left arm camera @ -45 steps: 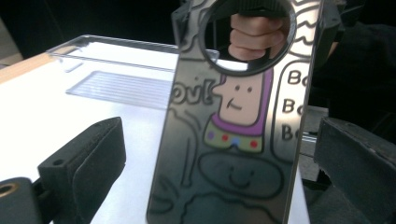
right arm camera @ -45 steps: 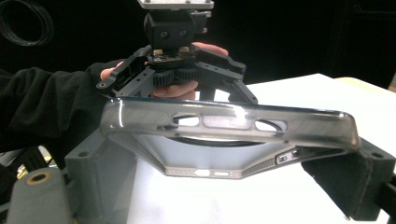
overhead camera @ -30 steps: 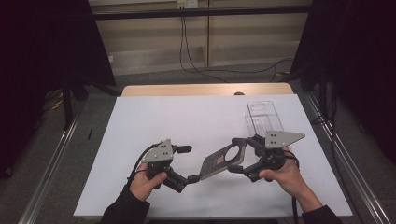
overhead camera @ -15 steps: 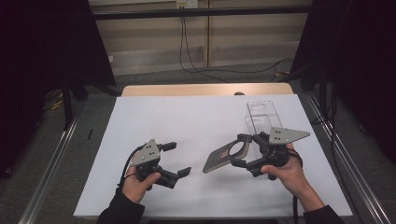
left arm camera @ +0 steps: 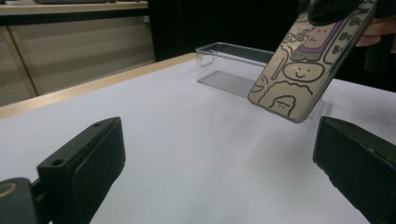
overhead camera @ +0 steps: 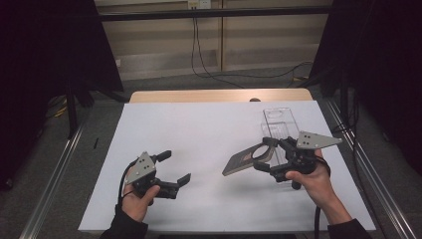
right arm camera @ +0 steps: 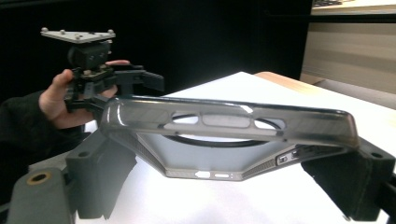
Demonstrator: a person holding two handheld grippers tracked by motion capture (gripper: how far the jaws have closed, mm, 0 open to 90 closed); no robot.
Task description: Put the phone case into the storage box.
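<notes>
The right hand-held gripper (overhead camera: 266, 155) holds a translucent smoky-grey phone case with cartoon doodles on its back (overhead camera: 245, 160), its jaws closed on the case's camera-cutout end. The case hangs tilted above the white paper-covered surface (overhead camera: 199, 134), its free end pointing toward the left hand-held gripper (overhead camera: 174, 168). That gripper has its jaws spread wide with nothing between them, and hovers low over the surface, well apart from the case.

The step in hand appears to be carrying the case to the clear rectangular plastic tray (overhead camera: 279, 122), which lies on the surface just behind the right hand-held gripper.

Procedure, as judged:
- Keep the grip firm; the case is thin and flexible and may twist or slip from a grip at one end.
- Level the case and line its long side up with the tray before lowering.
- Clear the tray wall, then lower until the case rests flat on the floor of the tray.
- Release only when the case is supported.
- Keep the left hand-held gripper clear of the path.

Markings: in the left gripper view the case (left arm camera: 312, 56) shows outlined cartoon faces and partial letters reading "Be" at its edge. No brand name is legible.
</notes>
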